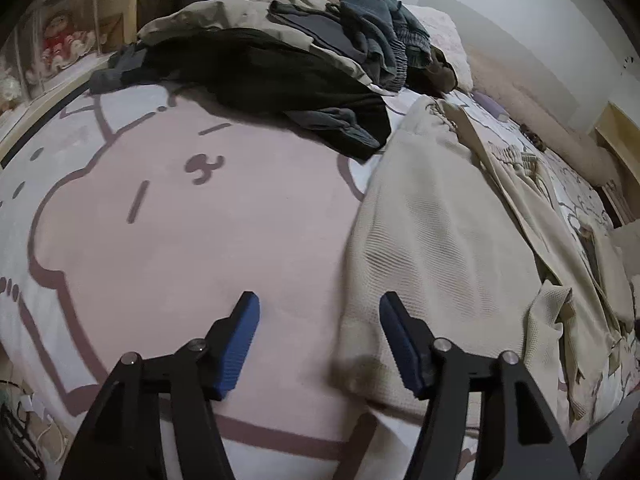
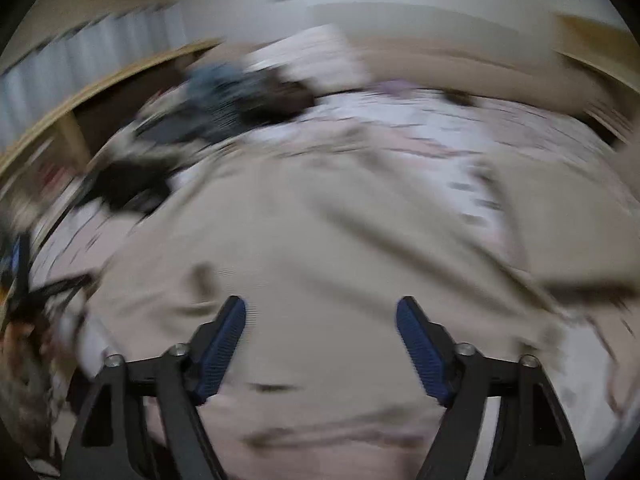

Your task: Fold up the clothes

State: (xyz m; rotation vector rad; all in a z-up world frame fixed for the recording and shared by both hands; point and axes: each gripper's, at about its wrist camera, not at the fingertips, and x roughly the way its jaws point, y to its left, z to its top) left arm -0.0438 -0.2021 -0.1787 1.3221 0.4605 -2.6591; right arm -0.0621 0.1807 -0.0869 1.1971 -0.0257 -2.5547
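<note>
A cream waffle-knit garment (image 1: 448, 232) lies spread on the pink cartoon-print bedspread (image 1: 180, 240), right of centre in the left wrist view. My left gripper (image 1: 320, 308) is open and empty, hovering over the garment's left edge. In the blurred right wrist view the same cream garment (image 2: 320, 240) fills the middle. My right gripper (image 2: 322, 312) is open and empty just above it.
A pile of dark and beige clothes (image 1: 280, 52) lies at the far side of the bed, also blurred in the right wrist view (image 2: 208, 104). A pale pillow (image 1: 444, 36) sits behind it. A wooden shelf with toys (image 1: 60, 48) stands at far left.
</note>
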